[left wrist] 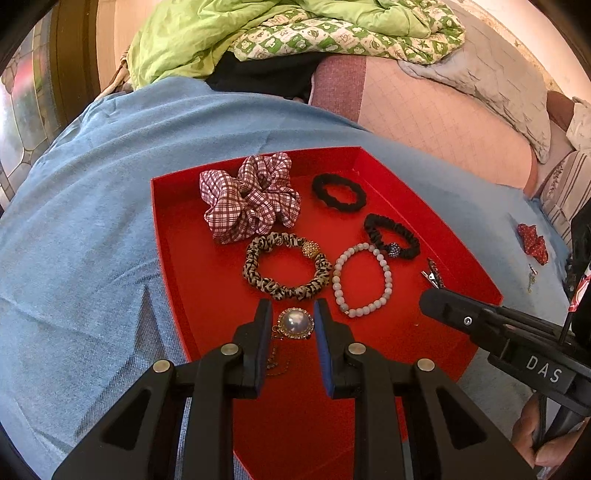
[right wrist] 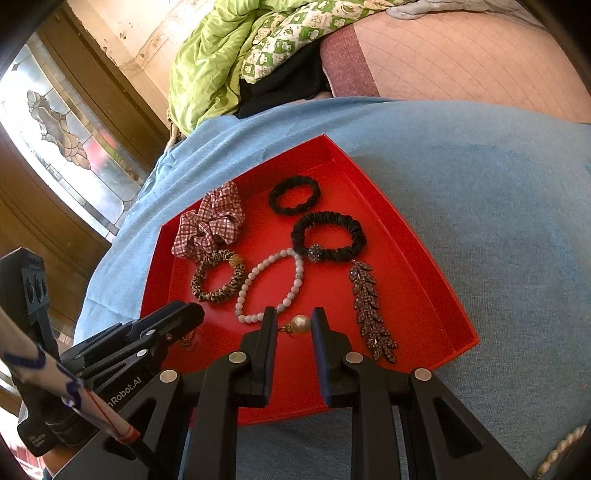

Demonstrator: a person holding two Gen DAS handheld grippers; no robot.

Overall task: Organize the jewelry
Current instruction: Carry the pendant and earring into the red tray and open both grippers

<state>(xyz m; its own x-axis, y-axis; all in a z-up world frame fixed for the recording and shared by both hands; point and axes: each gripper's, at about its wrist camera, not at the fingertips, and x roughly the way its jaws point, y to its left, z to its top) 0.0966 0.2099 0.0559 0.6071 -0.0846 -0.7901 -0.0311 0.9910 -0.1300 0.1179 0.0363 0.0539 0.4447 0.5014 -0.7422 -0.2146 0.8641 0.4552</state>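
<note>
A red tray [left wrist: 207,295] [right wrist: 406,277] lies on a blue cloth. It holds a plaid scrunchie [left wrist: 251,195] [right wrist: 210,225], a black hair tie [left wrist: 339,192] [right wrist: 294,195], a black scrunchie with a bead [left wrist: 391,236] [right wrist: 328,236], a leopard scrunchie [left wrist: 286,266] [right wrist: 218,277], a white bead bracelet [left wrist: 362,280] [right wrist: 271,286] and a rhinestone leaf clip [left wrist: 432,275] [right wrist: 371,314]. My left gripper [left wrist: 292,308] [right wrist: 195,314] hovers low over the tray's near part, its pads against a round pearl brooch [left wrist: 295,323] with a trailing chain. My right gripper [right wrist: 294,314] [left wrist: 428,299] pinches a small pearl earring [right wrist: 300,325].
A red bow [left wrist: 532,242] and a small chain [left wrist: 532,277] lie on the blue cloth [left wrist: 92,258] right of the tray. A pearl strand [right wrist: 561,450] shows at the lower right. A green quilt [left wrist: 221,33] is heaped behind. A hand [left wrist: 546,439] grips the right tool.
</note>
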